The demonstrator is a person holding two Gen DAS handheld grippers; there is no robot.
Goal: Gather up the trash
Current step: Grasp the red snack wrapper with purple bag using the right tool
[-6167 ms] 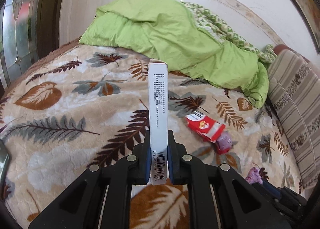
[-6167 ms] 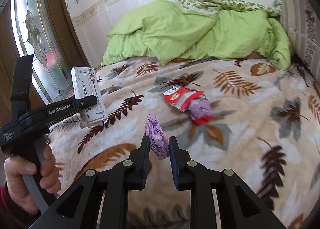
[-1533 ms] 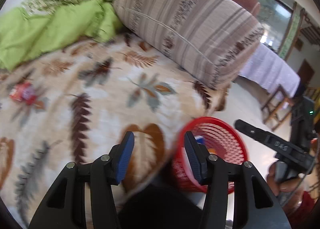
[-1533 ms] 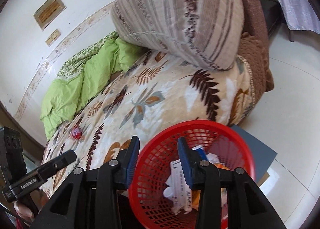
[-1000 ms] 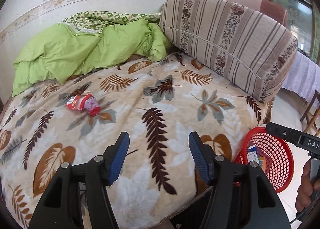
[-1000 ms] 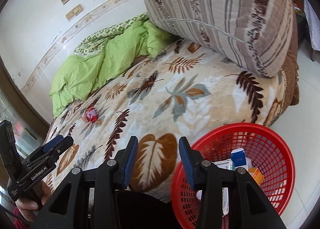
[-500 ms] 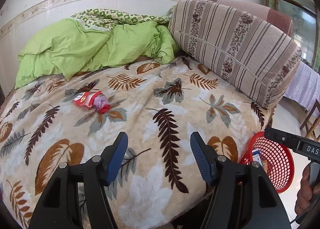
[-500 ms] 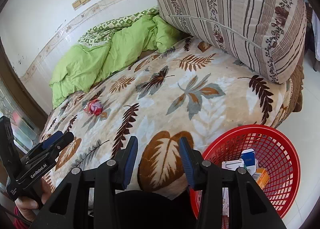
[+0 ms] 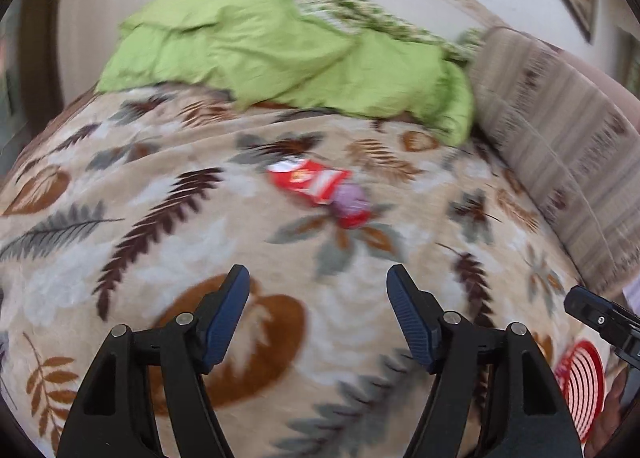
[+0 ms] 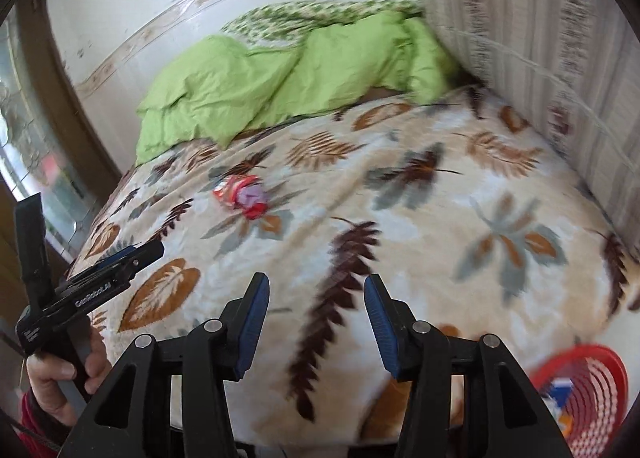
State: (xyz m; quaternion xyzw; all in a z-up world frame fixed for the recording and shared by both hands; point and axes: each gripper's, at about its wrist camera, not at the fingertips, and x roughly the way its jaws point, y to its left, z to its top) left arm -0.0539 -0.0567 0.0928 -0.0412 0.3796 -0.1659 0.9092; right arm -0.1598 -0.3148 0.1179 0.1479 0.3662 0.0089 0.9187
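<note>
A red snack wrapper (image 9: pixel 306 181) with a purple crumpled bit (image 9: pixel 350 201) at its near end lies on the leaf-patterned blanket (image 9: pixel 160 225), mid bed. It also shows in the right wrist view (image 10: pixel 240 195). My left gripper (image 9: pixel 318 298) is open and empty, short of the wrapper. My right gripper (image 10: pixel 316 300) is open and empty over the bed's near edge. The red mesh basket (image 10: pixel 580 398) stands on the floor at lower right and holds boxes. The basket also shows in the left wrist view (image 9: pixel 580 386).
A green duvet (image 9: pixel 280 49) is piled at the head of the bed. A striped bolster pillow (image 10: pixel 540 29) lies along the right side. The left gripper shows at the left of the right wrist view (image 10: pixel 92 282). Both views are motion-blurred.
Both grippers have swung left, from the basket back toward the bed. The wrapper now sits closer and more central in the left wrist view. Both stay open and empty.
</note>
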